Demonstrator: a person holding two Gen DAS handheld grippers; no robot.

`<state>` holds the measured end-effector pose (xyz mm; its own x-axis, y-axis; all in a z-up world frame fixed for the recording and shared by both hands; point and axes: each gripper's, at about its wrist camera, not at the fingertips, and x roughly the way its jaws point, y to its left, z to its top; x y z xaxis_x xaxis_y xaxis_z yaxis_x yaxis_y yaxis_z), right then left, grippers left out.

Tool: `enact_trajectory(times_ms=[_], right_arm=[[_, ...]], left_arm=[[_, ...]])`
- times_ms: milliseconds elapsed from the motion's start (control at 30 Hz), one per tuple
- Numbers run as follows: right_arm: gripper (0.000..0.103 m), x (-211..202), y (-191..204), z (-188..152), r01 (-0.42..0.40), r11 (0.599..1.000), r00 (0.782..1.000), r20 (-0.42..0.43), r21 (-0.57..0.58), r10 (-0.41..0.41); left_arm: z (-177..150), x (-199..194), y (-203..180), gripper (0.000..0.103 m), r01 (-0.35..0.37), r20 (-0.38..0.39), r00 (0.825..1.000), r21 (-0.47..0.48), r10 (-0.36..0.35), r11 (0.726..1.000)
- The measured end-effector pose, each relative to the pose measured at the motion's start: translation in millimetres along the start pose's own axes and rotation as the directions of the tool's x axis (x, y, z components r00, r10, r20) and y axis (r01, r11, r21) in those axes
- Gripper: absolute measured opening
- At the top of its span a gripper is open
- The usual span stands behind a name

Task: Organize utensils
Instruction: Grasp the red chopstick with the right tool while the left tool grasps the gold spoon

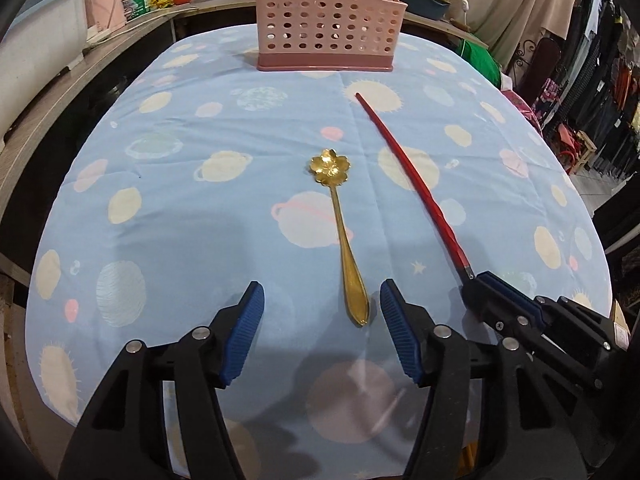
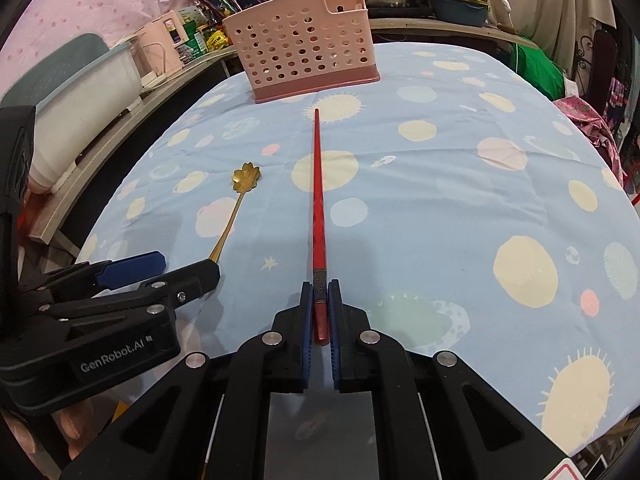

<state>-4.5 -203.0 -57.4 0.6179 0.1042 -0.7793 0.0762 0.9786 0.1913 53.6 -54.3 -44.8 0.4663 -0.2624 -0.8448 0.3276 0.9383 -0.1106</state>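
Utensils are what I'm sorting: a gold spoon (image 1: 340, 236) and a red chopstick (image 2: 319, 204), both on the tablecloth (image 1: 200, 128), with the pink holder (image 1: 324, 20) standing at the far edge, well apart from both.

My right gripper (image 2: 320, 292) is clenched on the chopstick's thick near end; the blue pads press it from both sides, and the rest of the stick runs straight ahead toward the holder, its tip short of the base. Whether the shaft rests on the cloth or is lifted off it, I cannot tell.

My left gripper (image 1: 322, 300) is released, jaws apart, with nothing pressed between them. The spoon's handle end lies in the gap, nearer the right-hand pad, and its flower-shaped bowl points away toward the holder.

I judge we're at the pick-up step: chopstick gripped, spoon lined up but not taken. Next I'd want the left jaws lower and centred on the handle before closing, since the handle is thin and lies flat on soft cloth, so the pads may snag fabric or skid off metal. Then both pieces need lifting, tipping upright and lowering into the holder's open top. The two grippers sit close together, so I'd mind a collision.
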Motion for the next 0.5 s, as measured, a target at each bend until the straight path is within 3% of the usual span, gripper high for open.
enact_trajectory(times_ms=[200, 367, 433, 500], right_arm=[[0.007, 0.2, -0.3, -0.3, -0.002, 1.000, 1.000, 0.001, 0.001, 0.002], [0.007, 0.3, -0.2, -0.4, -0.001, 1.000, 1.000, 0.001, 0.000, 0.001], [0.007, 0.2, 0.0, -0.5, -0.001, 1.000, 1.000, 0.000, 0.001, 0.001], [0.007, -0.1, 0.2, -0.7, -0.002, 1.000, 1.000, 0.000, 0.000, 0.002]], left_arm=[[-1.9, 2.3, -5.8, 0.048, 0.007, -0.006, 1.000, 0.015, -0.007, 1.000], [-1.1, 2.4, -7.6, 0.027, 0.019, -0.006, 1.000, 0.028, -0.018, 0.999], [-0.9, 2.7, -8.7, 0.011, 0.033, -0.011, 0.999, 0.034, -0.032, 0.999], [-1.0, 2.6, -9.8, 0.011, 0.041, -0.014, 0.999, 0.039, -0.040, 0.998]])
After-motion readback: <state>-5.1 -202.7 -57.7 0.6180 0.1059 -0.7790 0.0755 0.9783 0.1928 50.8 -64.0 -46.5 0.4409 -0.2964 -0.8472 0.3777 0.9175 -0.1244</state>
